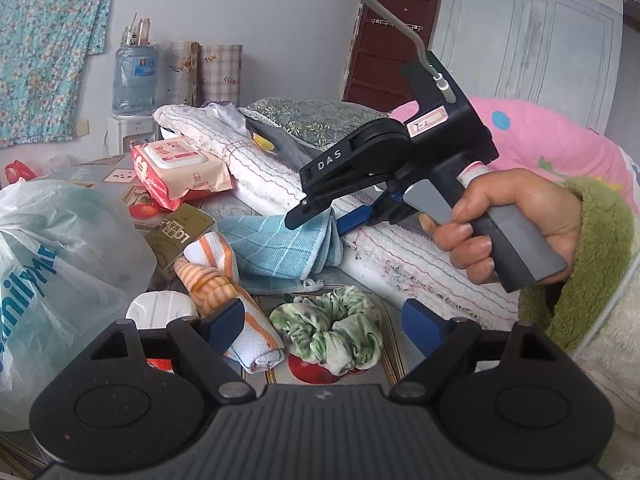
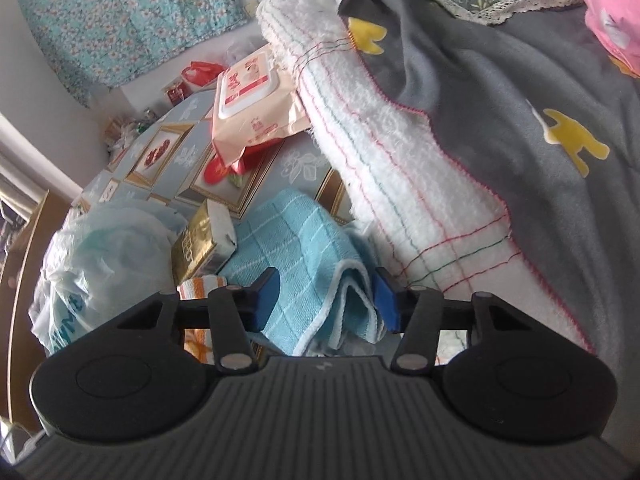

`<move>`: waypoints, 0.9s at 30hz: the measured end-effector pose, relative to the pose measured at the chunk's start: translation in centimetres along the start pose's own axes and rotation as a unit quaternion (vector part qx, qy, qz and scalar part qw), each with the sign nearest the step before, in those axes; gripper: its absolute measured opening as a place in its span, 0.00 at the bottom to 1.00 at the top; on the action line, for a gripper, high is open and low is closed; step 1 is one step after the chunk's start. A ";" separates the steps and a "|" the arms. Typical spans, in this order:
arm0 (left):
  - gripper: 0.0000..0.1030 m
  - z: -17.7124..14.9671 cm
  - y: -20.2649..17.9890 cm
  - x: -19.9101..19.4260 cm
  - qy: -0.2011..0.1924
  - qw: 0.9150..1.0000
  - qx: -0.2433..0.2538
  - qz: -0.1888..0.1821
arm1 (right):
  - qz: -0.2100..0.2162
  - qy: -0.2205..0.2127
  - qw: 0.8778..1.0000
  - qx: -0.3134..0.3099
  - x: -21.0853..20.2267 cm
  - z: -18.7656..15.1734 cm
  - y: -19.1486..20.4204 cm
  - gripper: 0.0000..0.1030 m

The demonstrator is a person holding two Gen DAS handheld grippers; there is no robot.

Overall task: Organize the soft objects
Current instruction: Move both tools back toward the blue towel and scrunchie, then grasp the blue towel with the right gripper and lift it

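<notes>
A folded light-blue checked towel [image 1: 276, 248] lies on the table against a white fluffy blanket [image 1: 400, 256]. My right gripper [image 1: 320, 220] straddles the towel's folded edge; in the right wrist view the towel [image 2: 304, 248] sits between the open blue pads [image 2: 386, 300], which do not press it. An orange-striped white cloth [image 1: 224, 280] and a green-and-white scrunchie [image 1: 332, 328] lie in front of my left gripper [image 1: 324, 328], which is open and empty just above them.
A white plastic bag [image 1: 60, 264] fills the left. A wet-wipes pack [image 1: 176, 164], a gold box [image 1: 180, 232] and a white round lid [image 1: 160, 308] lie on the patterned table [image 2: 168, 152]. A grey blanket [image 2: 520, 120] and pink pillow [image 1: 552, 140] lie to the right.
</notes>
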State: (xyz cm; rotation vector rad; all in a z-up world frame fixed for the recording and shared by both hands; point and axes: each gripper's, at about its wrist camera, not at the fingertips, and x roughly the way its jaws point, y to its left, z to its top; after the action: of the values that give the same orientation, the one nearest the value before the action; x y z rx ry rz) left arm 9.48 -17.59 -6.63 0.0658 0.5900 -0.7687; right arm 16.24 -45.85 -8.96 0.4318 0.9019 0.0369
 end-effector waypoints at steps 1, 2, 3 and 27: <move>0.85 0.0 -0.1 0.0 0.000 1.000 0.000 0.000 | -0.005 0.001 1.000 -0.006 0.2 0.0 0.2 0.47; 0.85 -0.1 -0.1 0.0 0.000 1.000 0.001 -0.001 | -0.008 0.002 1.000 -0.010 0.4 -0.1 0.3 0.46; 0.85 0.0 -0.2 0.0 0.000 1.000 0.001 -0.001 | -0.010 0.004 1.000 -0.013 0.7 -0.1 0.3 0.46; 0.85 -0.5 -0.8 -0.4 0.009 1.000 -0.010 0.017 | 0.163 0.053 0.980 0.098 1.9 -2.3 -2.0 0.08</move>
State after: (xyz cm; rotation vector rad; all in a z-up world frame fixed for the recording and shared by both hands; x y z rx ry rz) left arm 8.46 -17.72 -6.74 0.0641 0.6112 -0.7296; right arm 15.39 -46.49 -12.36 0.7645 0.9351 0.2763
